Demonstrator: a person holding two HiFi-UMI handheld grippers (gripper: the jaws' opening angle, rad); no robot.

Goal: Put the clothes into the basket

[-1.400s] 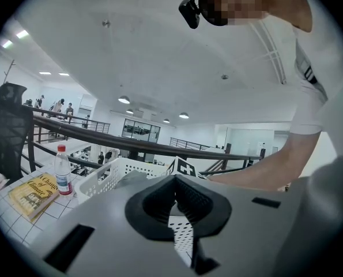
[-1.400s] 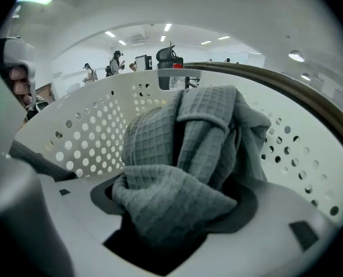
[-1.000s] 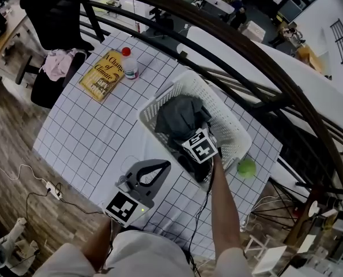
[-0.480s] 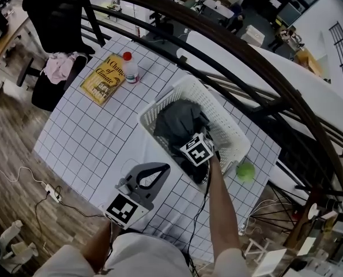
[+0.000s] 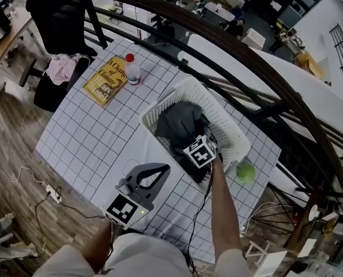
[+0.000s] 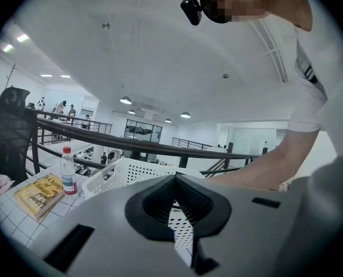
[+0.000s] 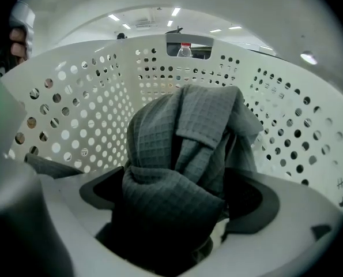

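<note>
grid-cloth table (image 5: 85, 137) is carrying a white basket (image 5: 232, 128) by its far right edge. grey clothes (image 5: 180, 123) are lying bunched inside the basket. right gripper (image 5: 197, 146) is reaching into it, jaws opening, cloth between them, pads no longer pinching. left gripper (image 5: 165, 167) is resting at the near edge, jaws clenched together, empty. book (image 5: 105, 78) and bottle (image 5: 132, 70) are sitting at the far left corner. green ball (image 5: 246, 171) is lying just beside the basket.
</note>
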